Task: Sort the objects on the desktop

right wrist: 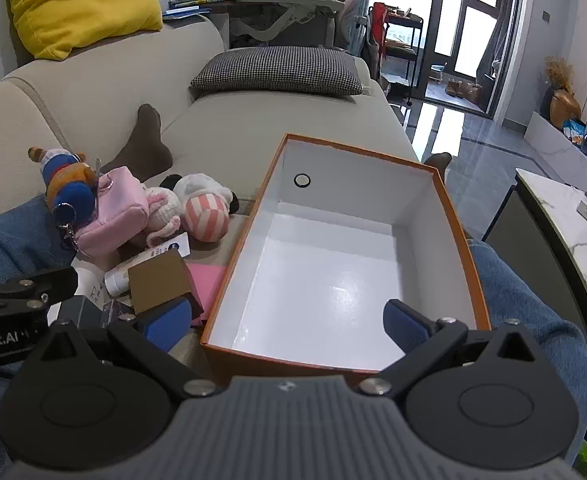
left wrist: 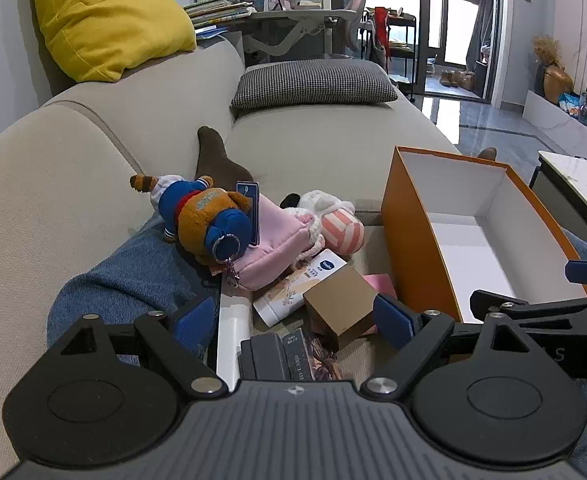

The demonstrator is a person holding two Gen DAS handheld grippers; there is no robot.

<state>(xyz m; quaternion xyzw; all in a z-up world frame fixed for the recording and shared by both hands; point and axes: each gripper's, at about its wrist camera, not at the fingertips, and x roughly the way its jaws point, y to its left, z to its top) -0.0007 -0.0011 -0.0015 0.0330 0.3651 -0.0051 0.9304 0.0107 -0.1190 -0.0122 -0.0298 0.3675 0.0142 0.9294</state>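
Both grippers hang with jaws spread and nothing between them: the left gripper [left wrist: 293,320] above the clutter, the right gripper [right wrist: 287,318] over the near rim of the box. On the beige sofa [left wrist: 333,140] the orange box [right wrist: 333,260] sits to the right, white inside and bare, so I judge the sorting not yet begun. Left of it the pile runs from far to near: a brown-and-blue plush toy [left wrist: 205,216] lying on a pink pouch [left wrist: 273,248], a white plush with a striped ball [left wrist: 339,230] just beside them, then a white tube [left wrist: 297,284] touching a small brown carton [left wrist: 341,304], a pink pad [right wrist: 207,276] against the box wall, and dark card boxes [left wrist: 277,354] nearest. The carton sits right between the left fingers [left wrist: 393,318], so it looks the natural first pick: close squarely on its flat sides, lift clear of the tube, and keep the right gripper off the box mouth
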